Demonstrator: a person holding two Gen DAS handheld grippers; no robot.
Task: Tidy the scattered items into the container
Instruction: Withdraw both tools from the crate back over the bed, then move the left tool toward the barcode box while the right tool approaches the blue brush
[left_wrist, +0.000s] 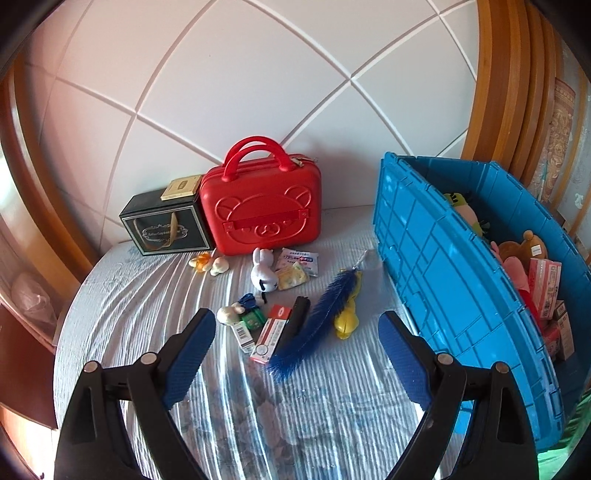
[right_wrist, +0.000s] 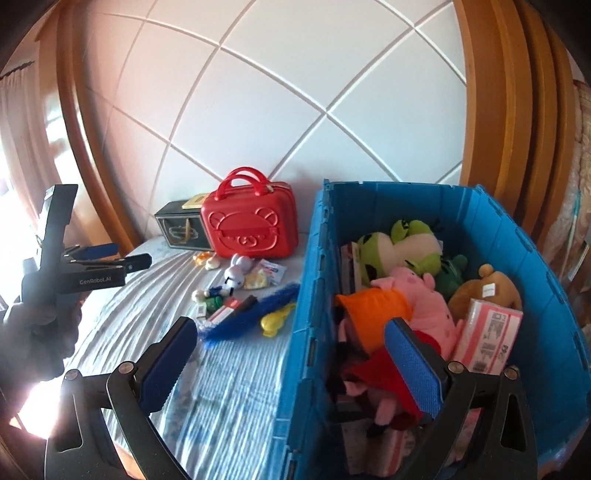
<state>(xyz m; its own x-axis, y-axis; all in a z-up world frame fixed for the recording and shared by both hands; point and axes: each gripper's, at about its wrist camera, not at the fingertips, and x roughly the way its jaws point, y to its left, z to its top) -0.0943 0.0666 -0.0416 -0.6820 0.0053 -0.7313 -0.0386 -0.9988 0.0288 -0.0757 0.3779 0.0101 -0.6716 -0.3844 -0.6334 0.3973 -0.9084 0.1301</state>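
Progress looks partial: plush toys (right_wrist: 424, 295) and boxes (right_wrist: 487, 336) already fill the bin (left_wrist: 436, 258), right of the left tongs (left_wrist: 297, 334). Ahead of them lie feather (left_wrist: 317, 314), rabbit (left_wrist: 264, 273), packets (left_wrist: 300, 260). Right tongs (right_wrist: 291, 356) straddle the bin wall. Both gape apart, empty.

The blue crate's (left_wrist: 436, 258) near end is cut off; box print (left_wrist: 275, 326) seems unreadable.
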